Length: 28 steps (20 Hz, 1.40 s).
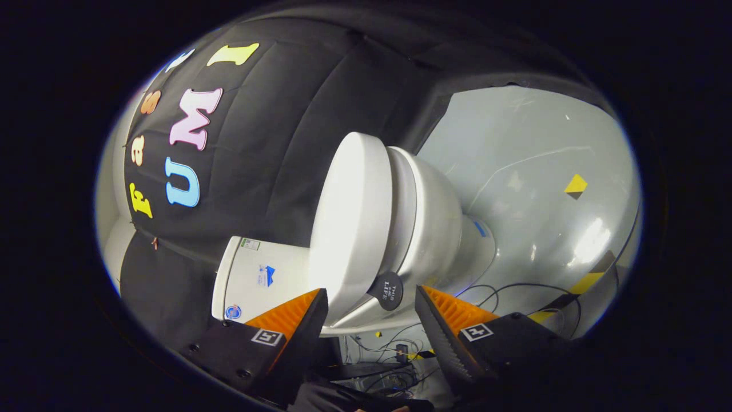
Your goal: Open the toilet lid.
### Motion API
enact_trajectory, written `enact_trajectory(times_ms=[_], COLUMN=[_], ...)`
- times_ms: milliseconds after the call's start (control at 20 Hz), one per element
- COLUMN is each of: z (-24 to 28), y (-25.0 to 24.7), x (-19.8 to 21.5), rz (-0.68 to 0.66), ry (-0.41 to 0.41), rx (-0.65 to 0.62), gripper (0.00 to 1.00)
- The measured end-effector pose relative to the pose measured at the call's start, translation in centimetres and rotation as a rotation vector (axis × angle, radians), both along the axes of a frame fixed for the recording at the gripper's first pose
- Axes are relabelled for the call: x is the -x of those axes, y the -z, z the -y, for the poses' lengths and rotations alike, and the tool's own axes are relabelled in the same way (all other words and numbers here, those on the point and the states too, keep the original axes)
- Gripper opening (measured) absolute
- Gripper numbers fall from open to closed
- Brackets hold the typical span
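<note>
The toilet lid (349,229) fills the middle of the frame, seen rolled on its side by our tilted view. At lower left we see the tank (257,277); the lid's broad face sits just ahead of our left finger (297,320). The gripper (372,306) has its fingers spread apart, touching nothing, and a dark round tab (388,290) on the lid's edge sits between them, likely our grasp point. To the right lie the bowl (440,223) and grey floor (543,189).

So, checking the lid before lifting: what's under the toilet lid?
The lid lies on the seat ring, over the bowl. Inside the bowl is covered. The open gripper brackets the lid's edge.
</note>
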<state>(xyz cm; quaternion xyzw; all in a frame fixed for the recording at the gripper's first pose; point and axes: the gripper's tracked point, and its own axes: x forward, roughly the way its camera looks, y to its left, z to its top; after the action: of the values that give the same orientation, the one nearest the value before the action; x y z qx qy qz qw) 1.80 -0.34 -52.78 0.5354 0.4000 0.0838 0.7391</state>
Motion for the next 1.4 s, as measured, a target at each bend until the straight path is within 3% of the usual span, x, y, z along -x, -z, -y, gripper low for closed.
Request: enact_trajectory(times_ms=[100, 150, 250, 350, 450, 550, 650, 950, 1200, 1400], z=[-0.8, -1.2, -1.1, -0.8, -1.0, 0.2, -1.7, -2.0, -2.5, -3.8], y=[0.4, 0.8, 1.7, 2.7, 4.7, 3.3, 4.2, 2.4, -2.4, -6.5], x=[-0.4, -0.6, -0.5, -1.5, -0.8, -1.4, -1.4, -1.5, -2.3, -2.6], rz=[-0.007, -0.009, -0.042, -0.067, -0.125, -0.119, -0.103, -0.119, -0.078, -0.019], ry=[-0.01, -0.009, -0.009, 0.008, 0.008, 0.03, 0.001, -0.044, -0.008, -0.021], rx=[-0.012, -0.02, -0.015, -0.011, 0.022, -0.01, 0.014, 0.213, 0.255, 0.367], gripper=[0.97, 0.9, 0.88, 0.73, 0.47, 0.22, 0.11, 0.11, 0.11, 0.07])
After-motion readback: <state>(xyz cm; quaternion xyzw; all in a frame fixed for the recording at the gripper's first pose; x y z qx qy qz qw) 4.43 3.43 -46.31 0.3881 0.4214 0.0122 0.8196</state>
